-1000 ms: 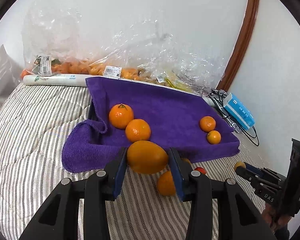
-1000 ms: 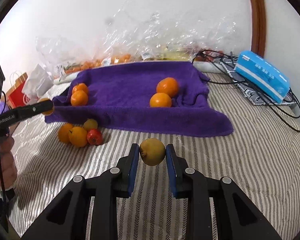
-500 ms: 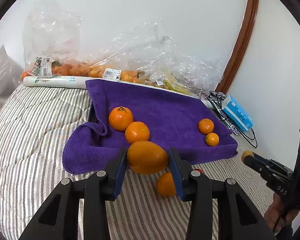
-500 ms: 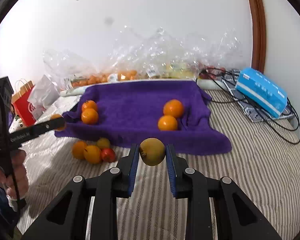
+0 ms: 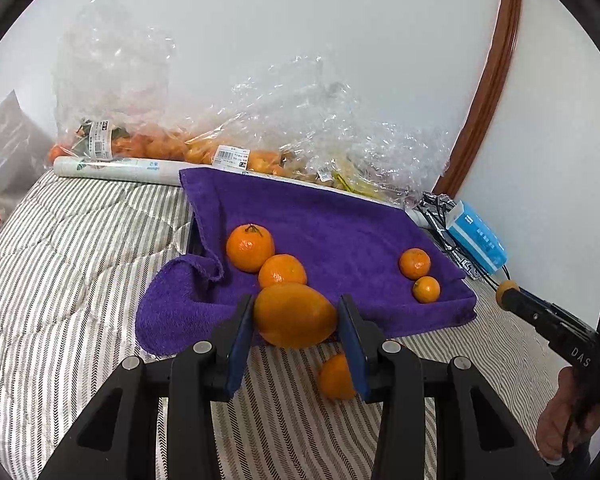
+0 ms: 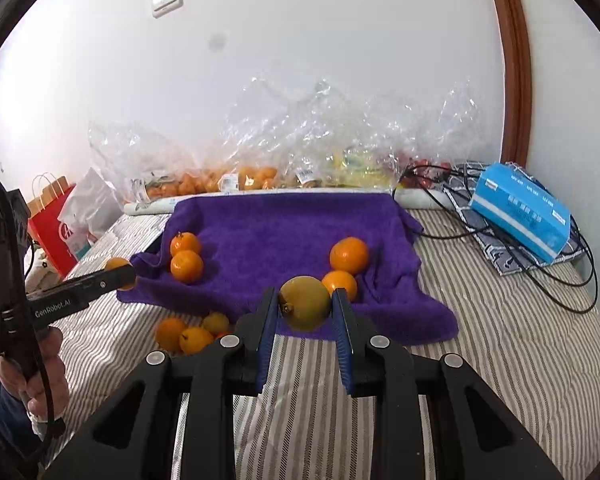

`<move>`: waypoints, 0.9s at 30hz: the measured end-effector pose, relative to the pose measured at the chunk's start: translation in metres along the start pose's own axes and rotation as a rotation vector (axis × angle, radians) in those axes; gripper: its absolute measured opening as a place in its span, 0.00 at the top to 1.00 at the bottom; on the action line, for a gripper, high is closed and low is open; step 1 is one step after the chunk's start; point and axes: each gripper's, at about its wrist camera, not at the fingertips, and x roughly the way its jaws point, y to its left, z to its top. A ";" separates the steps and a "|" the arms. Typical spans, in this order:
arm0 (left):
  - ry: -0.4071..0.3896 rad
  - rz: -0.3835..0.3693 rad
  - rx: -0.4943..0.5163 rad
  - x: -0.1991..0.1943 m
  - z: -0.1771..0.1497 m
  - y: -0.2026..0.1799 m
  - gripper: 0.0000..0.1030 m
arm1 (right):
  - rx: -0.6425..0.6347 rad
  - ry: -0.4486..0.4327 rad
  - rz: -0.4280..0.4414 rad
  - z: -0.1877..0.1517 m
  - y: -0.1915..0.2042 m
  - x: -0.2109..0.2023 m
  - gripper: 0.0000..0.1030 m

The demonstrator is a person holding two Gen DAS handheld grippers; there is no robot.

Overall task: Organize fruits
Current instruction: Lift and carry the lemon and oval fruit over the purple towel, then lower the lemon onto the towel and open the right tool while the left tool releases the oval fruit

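My left gripper (image 5: 296, 314) is shut on a large oval orange fruit (image 5: 294, 315), held above the near edge of a purple towel (image 5: 340, 232). Two tangerines (image 5: 250, 247) lie on the towel's left part and two small ones (image 5: 415, 263) on its right. My right gripper (image 6: 305, 304) is shut on a yellow-green round fruit (image 6: 305, 303), lifted over the striped bedding in front of the towel (image 6: 284, 232). In the right wrist view, a small heap of loose fruits (image 6: 192, 330) sits on the bedding left of the gripper.
Clear plastic bags of fruit (image 5: 172, 148) line the wall behind the towel. A blue tissue box (image 6: 520, 210) and black cables (image 6: 500, 248) lie at the right. A red paper bag (image 6: 54, 224) stands at the far left. Striped bedding (image 5: 60, 280) surrounds the towel.
My right gripper has risen with the yellow-green fruit, so the towel and the loose fruits sit lower in its view. The left gripper has stayed in place with its orange fruit.
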 end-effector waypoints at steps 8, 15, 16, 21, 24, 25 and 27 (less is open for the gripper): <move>-0.034 0.003 -0.010 -0.006 0.007 0.005 0.62 | -0.011 -0.017 -0.016 0.018 0.002 0.002 0.73; -0.052 -0.004 -0.089 -0.015 0.027 0.022 0.62 | -0.029 -0.041 -0.029 0.038 -0.003 0.004 0.73; -0.059 0.003 -0.088 -0.016 0.031 0.022 0.62 | -0.031 -0.043 -0.027 0.040 -0.004 0.005 0.73; -0.088 0.018 -0.076 -0.014 0.057 0.017 0.62 | -0.032 -0.051 -0.017 0.052 -0.011 0.019 0.73; -0.085 0.010 -0.085 -0.002 0.069 0.013 0.62 | -0.036 -0.053 -0.003 0.062 -0.015 0.031 0.73; -0.081 0.005 -0.088 0.003 0.071 0.012 0.62 | -0.041 -0.056 -0.005 0.065 -0.015 0.035 0.73; -0.067 -0.007 -0.098 0.019 0.075 0.007 0.62 | -0.055 -0.061 -0.006 0.068 -0.017 0.041 0.73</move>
